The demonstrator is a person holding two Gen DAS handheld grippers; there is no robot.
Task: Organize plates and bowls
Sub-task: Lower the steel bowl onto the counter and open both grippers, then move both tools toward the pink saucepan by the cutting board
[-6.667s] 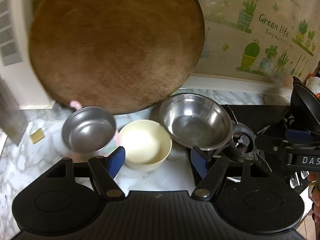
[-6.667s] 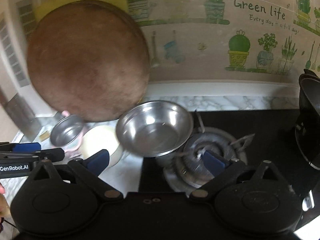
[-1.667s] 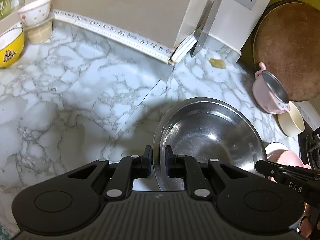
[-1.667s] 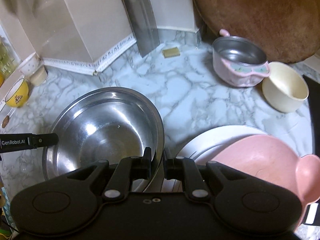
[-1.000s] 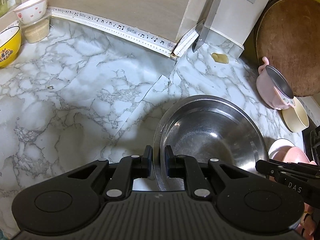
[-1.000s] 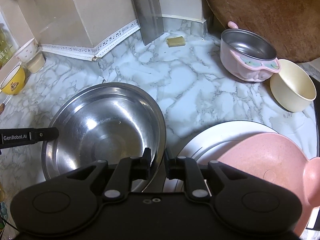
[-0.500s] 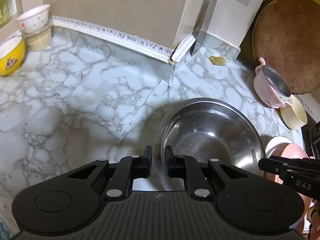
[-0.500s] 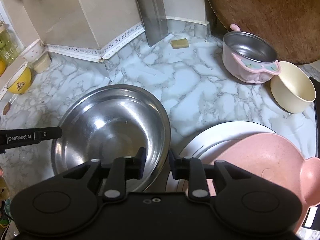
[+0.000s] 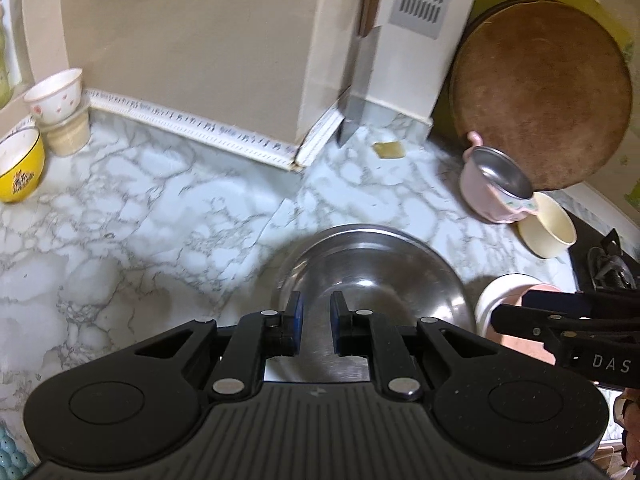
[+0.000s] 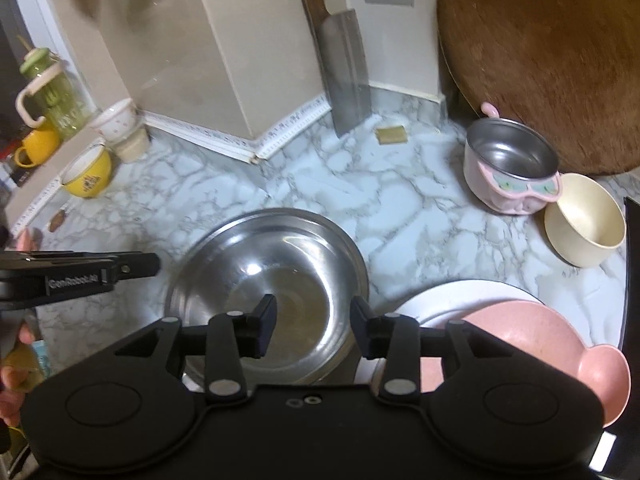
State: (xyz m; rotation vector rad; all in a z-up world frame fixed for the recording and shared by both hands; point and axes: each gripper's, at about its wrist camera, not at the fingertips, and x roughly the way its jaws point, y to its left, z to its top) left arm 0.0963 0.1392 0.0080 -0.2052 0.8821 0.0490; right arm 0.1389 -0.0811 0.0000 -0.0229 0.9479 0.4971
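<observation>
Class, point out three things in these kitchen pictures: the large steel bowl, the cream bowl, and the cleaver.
large steel bowl [image 10: 256,280], right wrist view, on its inner floor.
cream bowl [image 10: 580,232], right wrist view, on its inside wall.
cleaver [image 10: 346,72], right wrist view, on the flat of its blade.

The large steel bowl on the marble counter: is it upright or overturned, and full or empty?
Upright and empty: the large steel bowl sits mouth-up on the marble counter, its bare shiny bottom visible.

This is a home kitchen. A marble-patterned counter carries a steel bowl, a cream bowl and a small pink pot. A cleaver and a round wooden cutting board lean on the wall, and a gas stove stands at the right edge.
</observation>
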